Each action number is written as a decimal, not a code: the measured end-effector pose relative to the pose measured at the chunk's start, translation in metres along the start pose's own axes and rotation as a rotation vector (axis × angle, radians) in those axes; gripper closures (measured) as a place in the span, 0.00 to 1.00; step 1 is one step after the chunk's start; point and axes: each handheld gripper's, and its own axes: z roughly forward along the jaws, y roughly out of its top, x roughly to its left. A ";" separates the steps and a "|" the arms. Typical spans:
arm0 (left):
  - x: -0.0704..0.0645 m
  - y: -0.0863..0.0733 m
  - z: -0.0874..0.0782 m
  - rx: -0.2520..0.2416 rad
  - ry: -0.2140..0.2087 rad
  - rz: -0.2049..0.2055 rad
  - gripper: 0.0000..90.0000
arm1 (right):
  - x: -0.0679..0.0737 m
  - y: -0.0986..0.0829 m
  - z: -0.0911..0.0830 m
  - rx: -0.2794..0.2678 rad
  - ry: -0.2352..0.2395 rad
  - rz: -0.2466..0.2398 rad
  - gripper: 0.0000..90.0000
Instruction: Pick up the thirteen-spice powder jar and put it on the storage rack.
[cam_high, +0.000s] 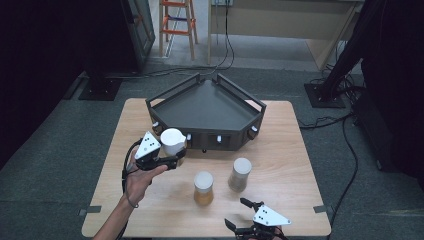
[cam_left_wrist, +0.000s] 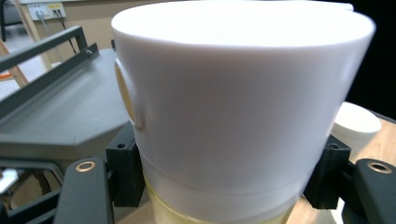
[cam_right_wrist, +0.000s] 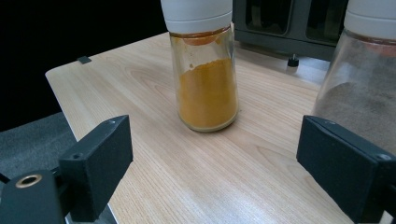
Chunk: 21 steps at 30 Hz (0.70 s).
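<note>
At six o'clock the right gripper (cam_high: 243, 216) waits near the table (cam_high: 280, 150) edge, jaws wide, facing the orange jar (cam_high: 203, 188). At ten o'clock the left gripper (cam_high: 176, 160) clamps the white-capped jar (cam_high: 172, 142) beside the tray (cam_high: 205, 107), likely for loading.

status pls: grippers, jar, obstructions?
Left gripper shut on white-capped jar, beside dark tray front wall. Right gripper open, empty, near table edge. Orange jar and brown jar stand apart, not blocking.

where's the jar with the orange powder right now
In the high view the orange powder jar stands mid-table, just left of the brown powder jar and ahead of the open right gripper.
</note>
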 end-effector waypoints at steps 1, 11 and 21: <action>0.000 0.003 0.001 -0.002 0.002 -0.001 0.34 | 0.000 0.000 0.000 0.000 0.000 -0.001 0.12; 0.007 0.030 0.015 -0.005 0.033 -0.003 0.34 | -0.001 0.000 -0.001 -0.001 0.006 -0.001 0.12; 0.018 0.053 0.036 0.004 0.085 -0.008 0.34 | -0.001 0.001 0.001 0.002 0.014 0.000 0.12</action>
